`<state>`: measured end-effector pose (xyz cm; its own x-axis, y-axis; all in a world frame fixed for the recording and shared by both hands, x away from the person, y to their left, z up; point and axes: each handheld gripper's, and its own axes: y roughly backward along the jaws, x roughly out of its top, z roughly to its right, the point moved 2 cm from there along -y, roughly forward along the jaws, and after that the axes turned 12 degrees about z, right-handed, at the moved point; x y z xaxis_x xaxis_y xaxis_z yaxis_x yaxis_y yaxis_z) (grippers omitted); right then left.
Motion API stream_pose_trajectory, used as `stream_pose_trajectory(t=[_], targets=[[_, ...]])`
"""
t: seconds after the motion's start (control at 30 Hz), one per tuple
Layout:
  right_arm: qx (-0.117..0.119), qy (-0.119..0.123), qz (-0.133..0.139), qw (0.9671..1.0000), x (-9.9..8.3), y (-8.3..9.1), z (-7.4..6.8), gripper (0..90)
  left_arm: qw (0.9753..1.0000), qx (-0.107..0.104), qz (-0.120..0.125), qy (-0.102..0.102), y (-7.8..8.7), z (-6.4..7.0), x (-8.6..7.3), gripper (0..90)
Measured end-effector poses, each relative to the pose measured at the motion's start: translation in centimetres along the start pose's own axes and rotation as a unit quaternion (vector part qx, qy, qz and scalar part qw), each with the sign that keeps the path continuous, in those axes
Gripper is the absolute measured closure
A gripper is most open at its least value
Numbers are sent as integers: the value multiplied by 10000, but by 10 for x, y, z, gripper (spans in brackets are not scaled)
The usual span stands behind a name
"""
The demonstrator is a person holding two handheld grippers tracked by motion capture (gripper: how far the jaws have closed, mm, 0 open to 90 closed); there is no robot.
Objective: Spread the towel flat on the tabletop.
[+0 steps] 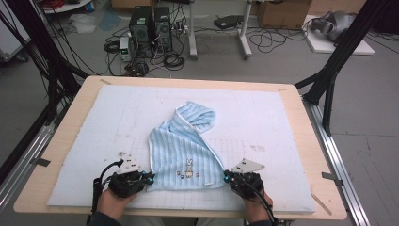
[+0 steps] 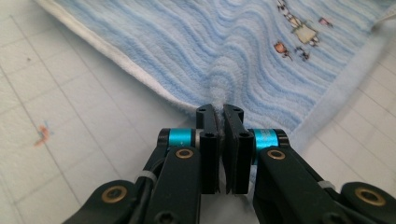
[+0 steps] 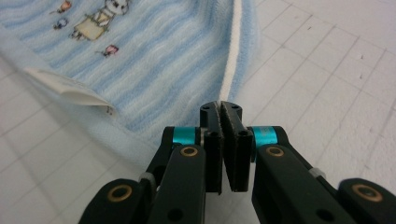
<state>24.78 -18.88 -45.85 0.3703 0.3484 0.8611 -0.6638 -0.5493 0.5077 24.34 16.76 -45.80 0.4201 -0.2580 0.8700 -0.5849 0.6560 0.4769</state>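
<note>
On the desk's pale gridded mat (image 1: 70, 141), a blue striped towel (image 1: 183, 150) lies partly folded near the front edge, its far part bunched toward the middle. The left gripper (image 1: 149, 178) is clenched on the towel's near left corner. The right gripper (image 1: 226, 177) is clenched on the near right corner, beside the white label (image 3: 77, 91).

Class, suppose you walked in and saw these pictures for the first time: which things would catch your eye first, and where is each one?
First comes the blue striped towel, lying crumpled in the middle of the pale gridded mat, with a small embroidered bunny near its front edge. Next, the left gripper and the right gripper each pinch a front corner of the towel, jaws shut on the cloth. On the floor beyond the table, two black computer towers stand among tangled cables.
</note>
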Motion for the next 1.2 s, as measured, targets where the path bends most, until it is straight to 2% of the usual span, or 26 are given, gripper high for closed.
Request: stream_pose_trajectory(t=[0.23, 0.4, 0.47, 0.5, 0.63, 0.77, 0.87, 0.93, 1.0, 1.03, 1.1, 1.13, 1.17, 1.2], targets=[[181, 11, -19, 9998, -11, 23, -12, 872, 9987, -493, -133, 16, 16, 15, -11, 851], [337, 8, -64, 9994, -19, 41, -25, 870, 9963, -810, -260, -91, 27, 24, -15, 846], [422, -28, -64, 9991, -21, 47, -28, 853, 9972, -729, -134, -99, 30, 24, -15, 778], [439, -23, -45, 9990, -21, 49, -28, 825, 9979, -642, -25, -85, 30, 22, -13, 682], [463, -62, 285, 9985, -11, 49, -24, 715, 9985, -295, 465, 41, 28, 11, -4, 479], [266, -18, 518, 9983, 10, 33, -17, 581, 9967, -86, 780, 181, 23, -1, 6, 462], [147, -158, 676, 9975, 29, 11, -6, 475, 9940, -238, 1014, 327, 23, -5, 13, 439], [80, -138, 654, 9977, 43, -7, -1, 431, 9932, -170, 1110, 293, 25, -6, 16, 431], [54, -116, 499, 9987, 54, -29, 2, 437, 9932, -71, 1121, 305, 24, -9, 18, 424], [35, -74, 387, 9992, 58, -41, 3, 467, 9929, -44, 1136, 339, 24, -10, 18, 424], [187, -52, 131, 9997, 61, -61, 4, 603, 9923, 12, 1183, 357, 23, -13, 19, 425], [250, -31, 34, 9997, 60, -68, 5, 725, 9921, 20, 1190, 389, 22, -14, 19, 424], [295, -45, -38, 9995, 58, -72, 6, 816, 9920, 40, 1196, 410, 21, -15, 19, 425], [315, -111, -26, 9994, 56, -72, 7, 864, 9921, 44, 1185, 409, 20, -16, 19, 426]])
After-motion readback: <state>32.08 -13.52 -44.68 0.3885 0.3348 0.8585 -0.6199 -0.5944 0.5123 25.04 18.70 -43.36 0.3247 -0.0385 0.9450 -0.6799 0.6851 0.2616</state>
